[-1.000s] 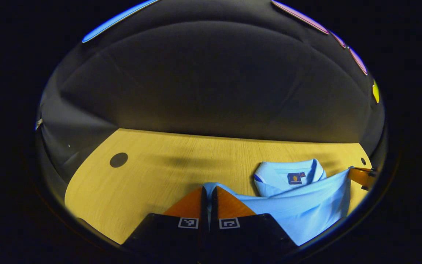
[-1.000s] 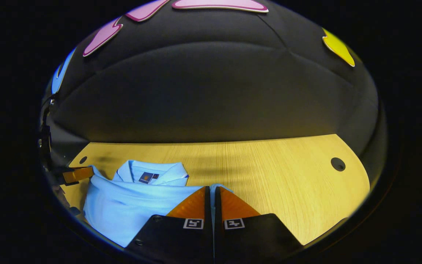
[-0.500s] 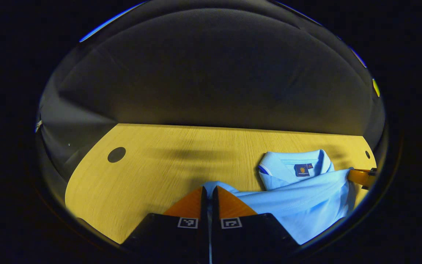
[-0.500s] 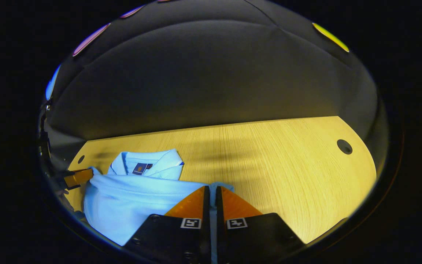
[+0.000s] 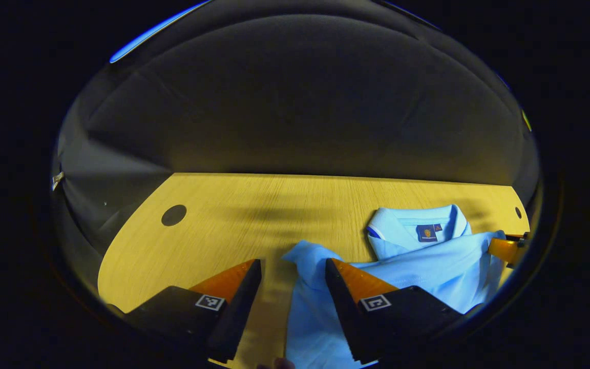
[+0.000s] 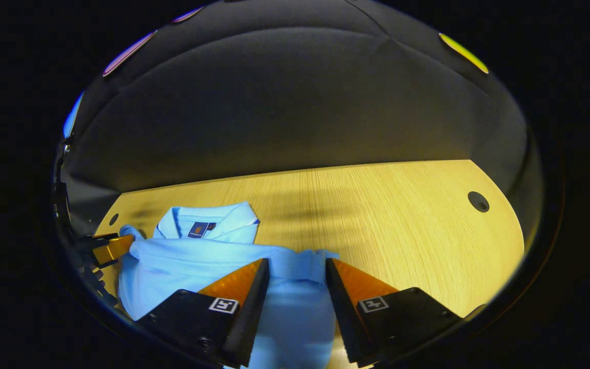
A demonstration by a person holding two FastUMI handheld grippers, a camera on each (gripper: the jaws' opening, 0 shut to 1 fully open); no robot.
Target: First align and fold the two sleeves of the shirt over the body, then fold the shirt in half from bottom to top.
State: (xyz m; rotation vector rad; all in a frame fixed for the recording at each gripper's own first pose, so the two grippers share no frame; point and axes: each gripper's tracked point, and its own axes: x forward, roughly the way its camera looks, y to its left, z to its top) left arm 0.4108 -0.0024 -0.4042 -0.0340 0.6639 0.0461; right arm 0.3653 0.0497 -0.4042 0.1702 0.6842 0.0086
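A light blue polo shirt (image 5: 428, 269) lies folded on the wooden table (image 5: 233, 205), its lower half brought up so the hem sits just below the collar (image 5: 418, 225). My left gripper (image 5: 291, 264) is open over the hem's left corner, which rests loose between the fingers. In the right gripper view the shirt (image 6: 192, 261) lies at the left with its collar (image 6: 208, 225) behind it. My right gripper (image 6: 297, 262) is open around the hem's right corner. One finger (image 5: 502, 250) of the right gripper shows at the shirt's far edge, and one finger (image 6: 113, 248) of the left gripper likewise.
The table (image 6: 387, 215) ends at the black booth wall behind. A round cable hole (image 5: 173, 215) lies left of the shirt, another hole (image 6: 478, 201) right of it, and small holes (image 5: 518, 212) sit near the collar.
Both grippers were shut on the hem corners and have opened, letting the hem drop just below the collar. The shirt has settled flatter on the table.
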